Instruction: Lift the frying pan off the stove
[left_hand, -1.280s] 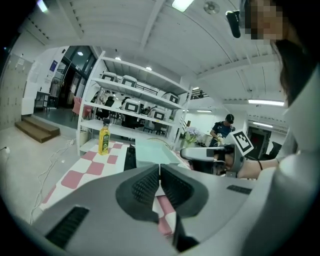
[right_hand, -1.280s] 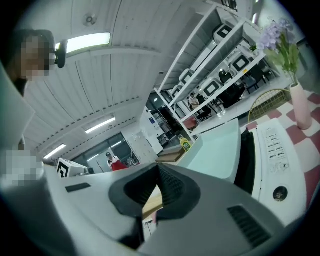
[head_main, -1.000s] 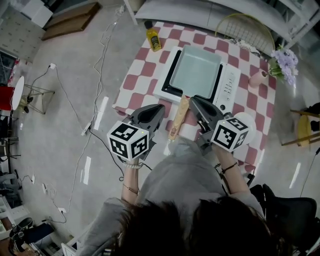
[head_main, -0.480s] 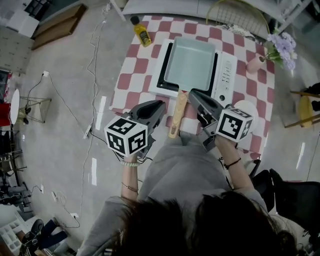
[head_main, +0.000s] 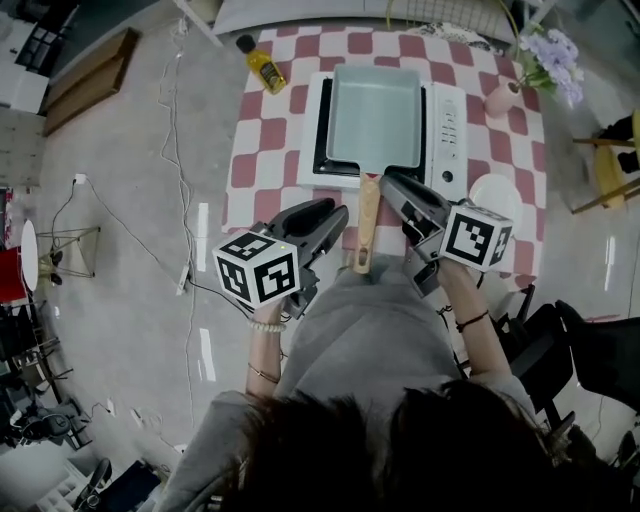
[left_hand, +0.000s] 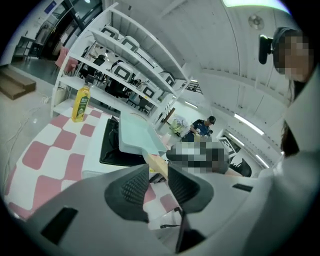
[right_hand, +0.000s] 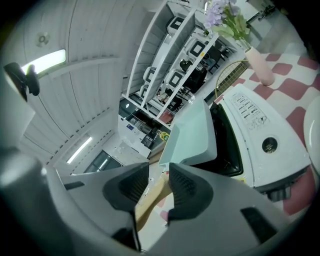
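Flanking handle (head_main: 367, 218): left hand-held gripper (head_main: 336, 214), right hand-held gripper (head_main: 392, 185), empty jaws opening.

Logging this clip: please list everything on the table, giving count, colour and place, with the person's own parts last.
frying pan: one, pale mint with a wooden handle, on the stove, handle pointing towards the person.
stove: one, white with a black top, middle of the table.
table: one, covered in a pink-and-white checked cloth.
bottle: one, yellow, far left corner of the table.
vase: one, pink, holding purple flowers, far right of the table.
plate: one, white, right of the stove, partly hidden.
left claw: one, grey, left of the handle, jaws opening, gripping nothing.
right claw: one, grey, right of the handle, jaws opening, gripping nothing.
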